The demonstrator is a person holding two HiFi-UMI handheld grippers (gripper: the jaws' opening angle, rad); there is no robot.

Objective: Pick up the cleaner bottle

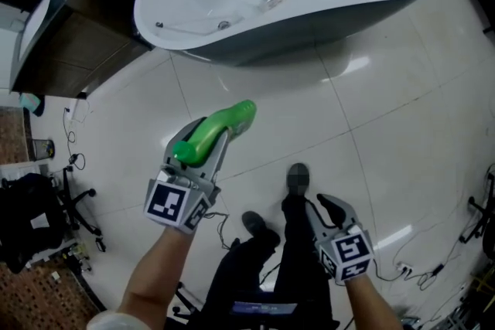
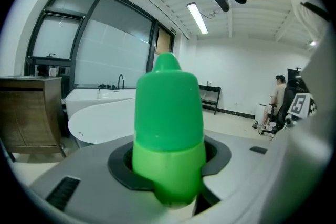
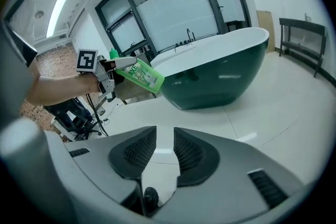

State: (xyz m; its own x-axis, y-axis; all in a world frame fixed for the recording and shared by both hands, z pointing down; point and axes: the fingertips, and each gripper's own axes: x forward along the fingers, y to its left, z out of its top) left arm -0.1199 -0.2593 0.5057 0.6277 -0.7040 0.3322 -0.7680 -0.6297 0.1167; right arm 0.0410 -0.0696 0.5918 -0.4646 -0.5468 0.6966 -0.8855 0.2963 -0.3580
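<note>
Left gripper [image 1: 199,149]: jaws clamped on the green cleaner bottle [image 1: 224,124], which sticks out past the jaw tips, up off the tiled floor [image 1: 387,127]. Right gripper [image 3: 160,152]: jaws a narrow gap apart, nothing between them. The bathtub [image 1: 325,23] stands just beyond, dark outside and white inside.

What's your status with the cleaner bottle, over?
Left gripper shut on cleaner bottle, held off the floor. Right gripper open, empty. Bathtub ahead, apart from both.
</note>
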